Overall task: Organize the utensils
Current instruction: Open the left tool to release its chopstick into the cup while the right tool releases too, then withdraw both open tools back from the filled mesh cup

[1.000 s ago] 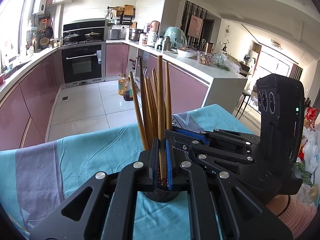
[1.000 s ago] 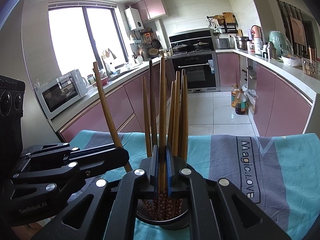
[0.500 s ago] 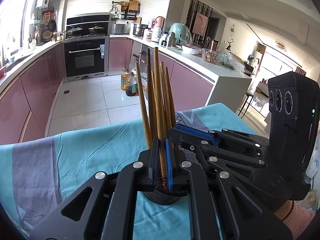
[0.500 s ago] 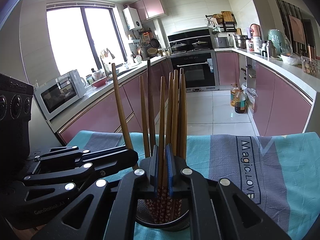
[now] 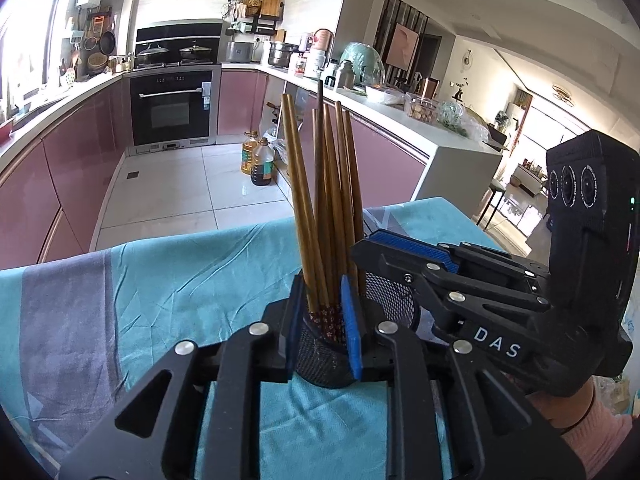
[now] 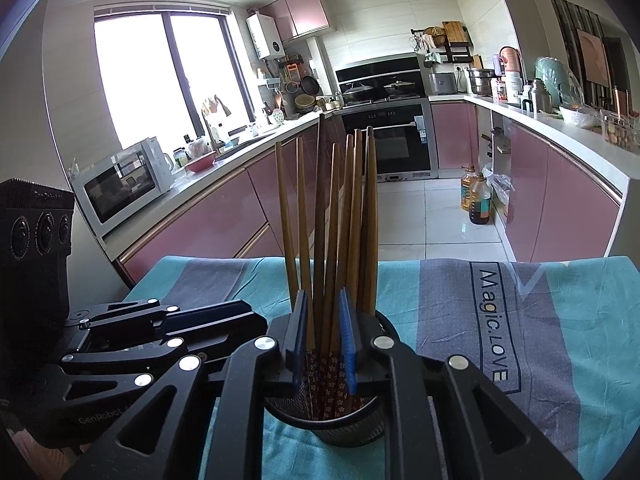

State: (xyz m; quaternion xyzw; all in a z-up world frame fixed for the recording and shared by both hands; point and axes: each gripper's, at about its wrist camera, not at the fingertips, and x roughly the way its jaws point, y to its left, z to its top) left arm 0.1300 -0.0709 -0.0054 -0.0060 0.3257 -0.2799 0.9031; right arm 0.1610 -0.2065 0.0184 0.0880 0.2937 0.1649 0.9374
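Brown chopsticks (image 6: 326, 240) with red flowered tips stand in a black mesh cup (image 6: 332, 420); teal cloth (image 5: 168, 280) has grey stripes; cabinets (image 6: 208, 224) at nine o'clock pink.

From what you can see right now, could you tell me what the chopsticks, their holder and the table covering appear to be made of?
The chopsticks look like wood or bamboo: matte brown shafts, with red flower-patterned lower ends. The holder appears to be black metal mesh, with see-through perforated walls, though coated plastic is possible. The cloth looks like soft woven fabric, teal and grey, creased, with printed lettering.
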